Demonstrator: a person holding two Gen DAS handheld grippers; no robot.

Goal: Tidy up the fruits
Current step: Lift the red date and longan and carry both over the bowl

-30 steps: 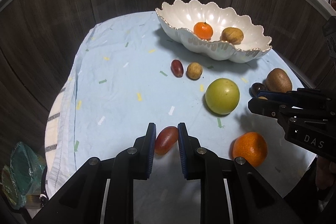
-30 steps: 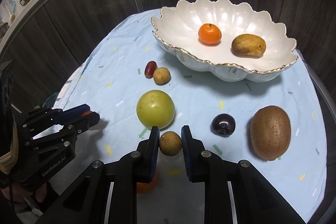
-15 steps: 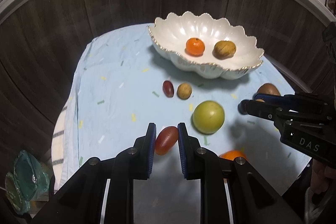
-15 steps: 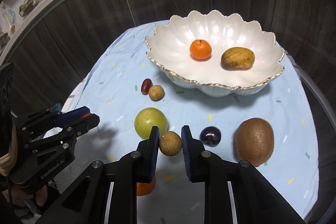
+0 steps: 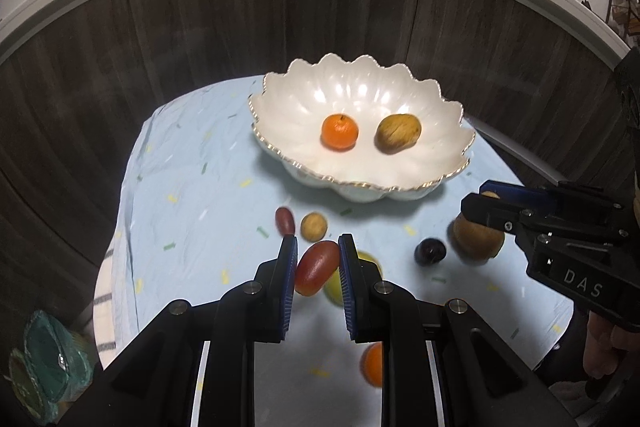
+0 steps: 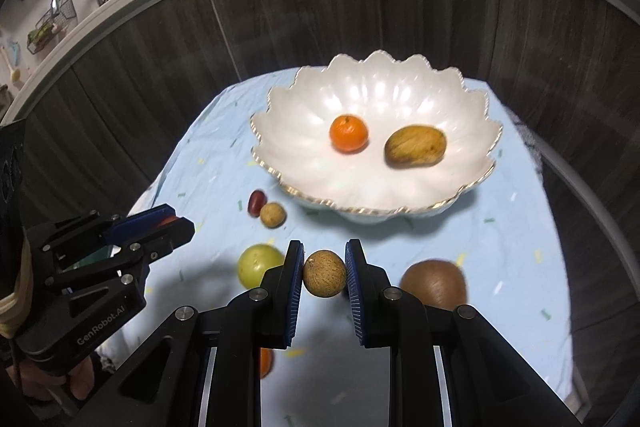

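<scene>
Red-skinned and oblong, a grape tomato or date-like fruit [image 5: 316, 267] sits pinched between the blue pads of the left gripper [image 5: 318, 281], lifted off the pale blue cloth covering the surface [image 5: 192, 187] and aimed at the scalloped white bowl [image 5: 448, 107]. Over on the other side, the right gripper [image 6: 324, 277] has its fingers closed on a small round tan fruit, a longan by the look of it [image 6: 324, 273], also held in the air short of the bowl's near rim. Both pieces are gripped across their middles, which looks like the safe way to carry something small and round without it squirting out. Inside the bowl: one mandarin [image 5: 339, 132] and, just beside it, a yellowish-brown oval fruit [image 5: 399, 133], apart from each other with plenty of bare white around them. Left on the cloth in front of the bowl, a second small red fruit [image 6: 256, 201] touching or nearly touching another tan longan [image 6: 273, 215], a green-yellow round fruit [image 6: 258, 264], a kiwi [image 6: 434, 283], a dark plum-like fruit [image 5: 430, 251] and another orange [image 5: 373, 364] nearest the camera. By my reckoning the sorting is at an early stage.
</scene>
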